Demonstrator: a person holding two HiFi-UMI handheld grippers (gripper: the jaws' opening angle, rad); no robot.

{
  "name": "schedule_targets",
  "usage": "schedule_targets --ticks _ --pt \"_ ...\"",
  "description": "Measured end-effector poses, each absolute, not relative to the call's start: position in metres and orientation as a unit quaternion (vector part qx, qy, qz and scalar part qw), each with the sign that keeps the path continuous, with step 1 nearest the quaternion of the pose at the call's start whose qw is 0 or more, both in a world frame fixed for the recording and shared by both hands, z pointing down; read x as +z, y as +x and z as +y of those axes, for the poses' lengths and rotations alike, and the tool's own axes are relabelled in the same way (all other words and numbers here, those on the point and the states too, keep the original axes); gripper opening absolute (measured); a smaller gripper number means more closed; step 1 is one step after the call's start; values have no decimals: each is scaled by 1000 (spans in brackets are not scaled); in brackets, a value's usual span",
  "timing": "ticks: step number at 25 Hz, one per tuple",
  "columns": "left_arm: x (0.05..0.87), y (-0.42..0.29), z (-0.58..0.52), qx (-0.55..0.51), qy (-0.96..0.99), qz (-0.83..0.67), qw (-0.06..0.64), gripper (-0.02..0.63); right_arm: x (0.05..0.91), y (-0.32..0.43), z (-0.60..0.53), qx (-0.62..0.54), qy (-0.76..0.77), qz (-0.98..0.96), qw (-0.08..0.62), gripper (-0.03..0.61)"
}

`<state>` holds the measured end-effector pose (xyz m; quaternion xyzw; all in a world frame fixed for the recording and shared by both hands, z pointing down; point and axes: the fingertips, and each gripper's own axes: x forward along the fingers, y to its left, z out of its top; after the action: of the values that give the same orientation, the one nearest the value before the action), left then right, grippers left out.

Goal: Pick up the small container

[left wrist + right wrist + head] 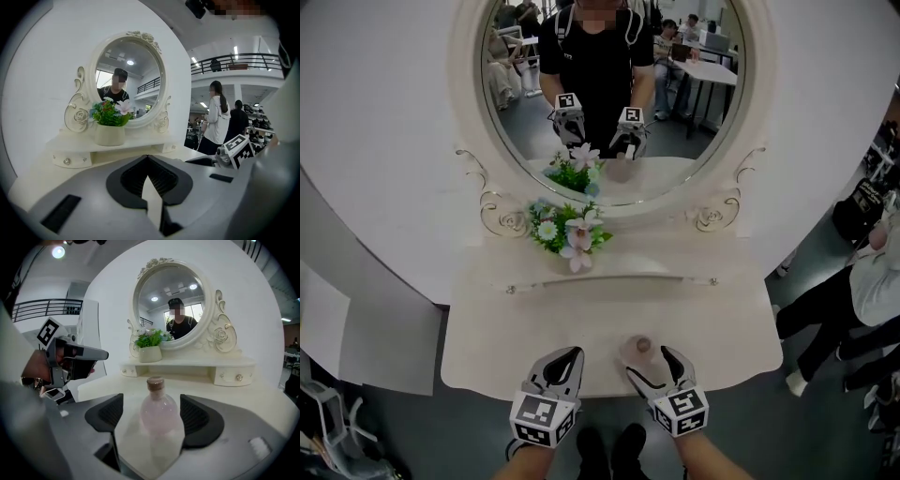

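The small container is a pale pink bottle [639, 351] with a cork stopper. It stands upright near the front edge of the white dressing table [534, 319]. My right gripper [652, 362] is open around it. In the right gripper view the bottle [159, 416] sits between the two dark pads with a little room on either side. My left gripper [565, 359] hovers over the table's front edge to the left of the bottle. It is shut and empty, and in its own view the left gripper [148, 158] has its jaw tips meeting.
A flower pot [567, 234] stands on the raised shelf [609, 272] below the oval mirror [609, 94]. The shelf has small drawers [234, 376]. A person [862, 300] stands to the right of the table. Grey floor lies on both sides.
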<state>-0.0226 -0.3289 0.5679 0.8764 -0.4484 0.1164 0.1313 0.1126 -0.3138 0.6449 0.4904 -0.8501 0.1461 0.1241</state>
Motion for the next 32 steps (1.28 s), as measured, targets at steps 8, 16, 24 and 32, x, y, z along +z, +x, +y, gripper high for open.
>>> schedule_targets --ticks 8,16,24,32 --pt "584 -24 -334 119 870 -456 147 4 674 100 -339 135 483 -852 153 428" --pt "595 -29 -337 125 865 -461 155 3 688 96 -357 128 490 -844 174 431" --pt "597 -32 -342 125 862 -465 159 4 702 93 -364 131 498 -826 230 430" --pt "589 -38 -339 124 861 -467 158 3 700 91 -362 134 488 -832 229 403"
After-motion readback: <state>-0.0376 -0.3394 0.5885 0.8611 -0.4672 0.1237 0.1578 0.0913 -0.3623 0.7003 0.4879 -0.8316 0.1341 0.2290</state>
